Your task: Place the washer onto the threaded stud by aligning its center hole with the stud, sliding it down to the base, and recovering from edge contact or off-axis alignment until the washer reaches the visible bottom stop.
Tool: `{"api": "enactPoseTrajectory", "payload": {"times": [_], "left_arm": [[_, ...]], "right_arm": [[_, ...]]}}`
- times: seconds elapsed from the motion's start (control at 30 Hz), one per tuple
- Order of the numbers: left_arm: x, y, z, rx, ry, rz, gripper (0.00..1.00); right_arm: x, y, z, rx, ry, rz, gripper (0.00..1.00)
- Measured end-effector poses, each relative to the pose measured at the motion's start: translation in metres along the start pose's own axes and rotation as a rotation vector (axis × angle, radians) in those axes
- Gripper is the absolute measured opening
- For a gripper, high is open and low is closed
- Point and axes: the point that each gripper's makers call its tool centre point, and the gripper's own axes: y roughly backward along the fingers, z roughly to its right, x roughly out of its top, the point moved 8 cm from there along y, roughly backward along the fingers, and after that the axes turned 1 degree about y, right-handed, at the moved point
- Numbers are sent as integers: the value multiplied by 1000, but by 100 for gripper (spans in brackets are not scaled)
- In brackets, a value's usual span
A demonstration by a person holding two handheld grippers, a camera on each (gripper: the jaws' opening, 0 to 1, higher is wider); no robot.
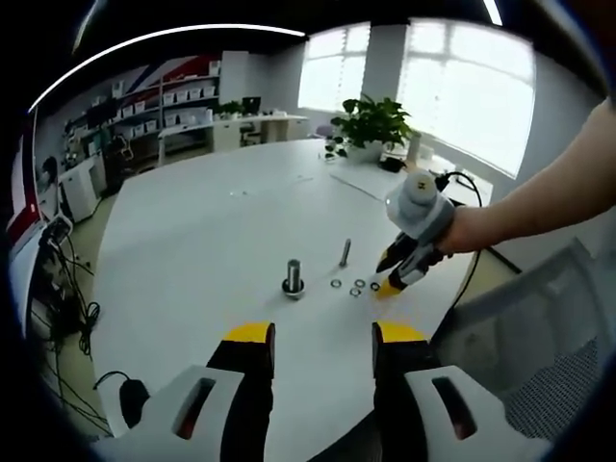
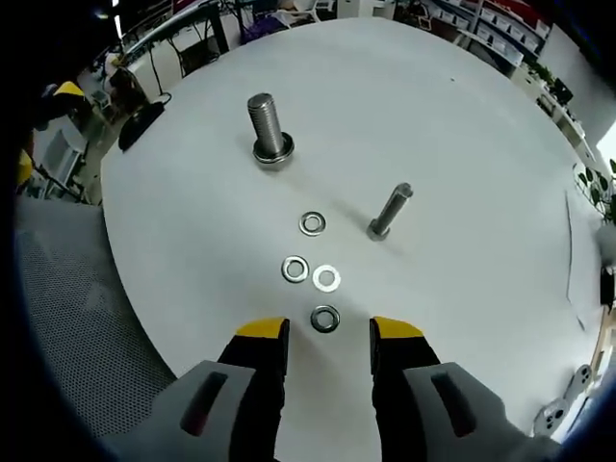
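Right gripper view: jaws of right gripper [image 2: 327, 337] apart, poised just short of nearest washer [image 2: 325, 319], lying flat on desk [image 2: 462, 125]; presumably approaching to grasp. Threaded stud [image 2: 267, 126] upright beyond. Left gripper [image 1: 322, 345] jaws apart, idle.

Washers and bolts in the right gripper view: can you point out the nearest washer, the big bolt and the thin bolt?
Nearest washer [image 2: 325, 319], right gripper view, on its metal ring.
Big bolt [image 2: 265, 121], right gripper view, on its threaded shaft.
Thin bolt [image 2: 391, 211], right gripper view, on its shaft.

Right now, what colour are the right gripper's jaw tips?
Yellow, on black jaws; clearest in the right gripper view.
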Motion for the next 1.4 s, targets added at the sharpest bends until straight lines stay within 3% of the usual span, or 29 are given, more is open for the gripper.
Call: {"api": "enactPoseTrajectory", "payload": {"times": [0.23,0.4,0.87,1.07,1.2,1.4], "left_arm": [[-6,-3,3,-17,-4,-39,39],[-15,-8,7,-44,-8,-104,39],[-19,-8,5,-46,6,-125,40],[-19,-8,2,-41,19,-119,40],[-20,-8,5,-45,14,-128,40],[-21,-9,5,-44,7,-137,40]], "right_arm": [[2,0,1,1,2,11,36],[2,0,4,0,9,13,36],[4,-5,3,18,19,6,27],[4,-6,0,36,73,-22,22],[8,-6,1,46,118,-75,20],[12,-7,5,30,69,-112,16]]}}
